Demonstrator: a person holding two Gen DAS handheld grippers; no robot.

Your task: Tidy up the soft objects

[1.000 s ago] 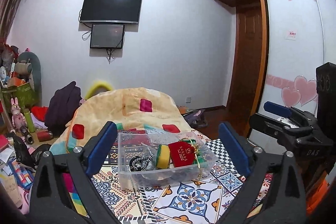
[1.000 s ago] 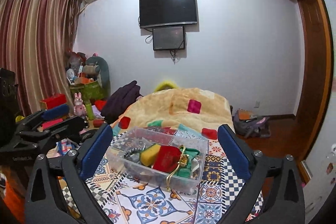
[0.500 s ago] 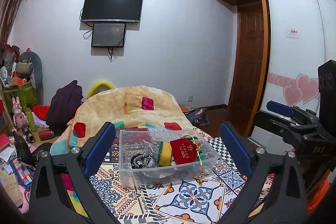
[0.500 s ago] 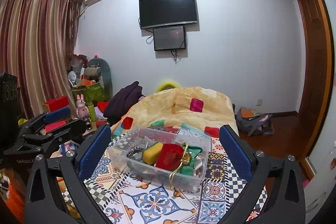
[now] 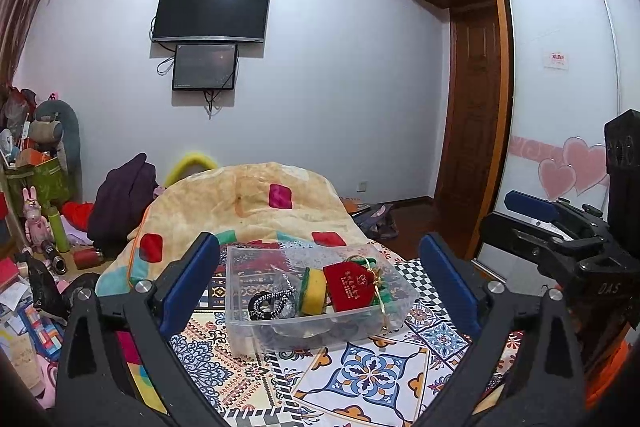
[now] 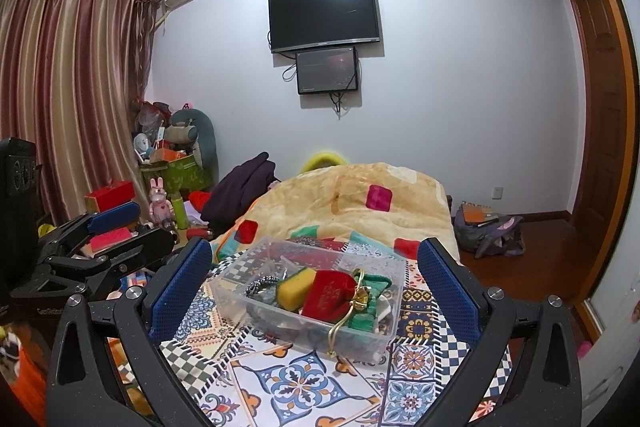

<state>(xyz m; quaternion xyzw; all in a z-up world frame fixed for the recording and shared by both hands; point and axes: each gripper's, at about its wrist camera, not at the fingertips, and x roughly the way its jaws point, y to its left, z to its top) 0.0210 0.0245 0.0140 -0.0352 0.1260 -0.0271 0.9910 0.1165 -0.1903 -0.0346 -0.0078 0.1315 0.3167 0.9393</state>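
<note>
Left wrist view has the left tool (image 5: pixel 318 291) spread wide and empty, the clear plastic bin (image 5: pixel 316 323) at lower centre between its fingers. Inside lie a yellow sponge (image 5: pixel 315 286), a red pouch (image 5: pixel 349 286), a green cloth (image 6: pixel 366 301) and a dark hair tie (image 5: pixel 266 301). Right tool (image 6: pixel 314 289) is likewise wide apart, holding nothing. Soft things already sit in the bin; this fits either sorting about to start or just finished, so no move is certain.

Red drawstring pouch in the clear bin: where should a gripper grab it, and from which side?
Probably from above, pinching the red drawstring pouch across its upper body. It leans upright above the clear bin rim, wedged between the yellow sponge and green cloth, so side approaches are blocked by the walls.
</note>
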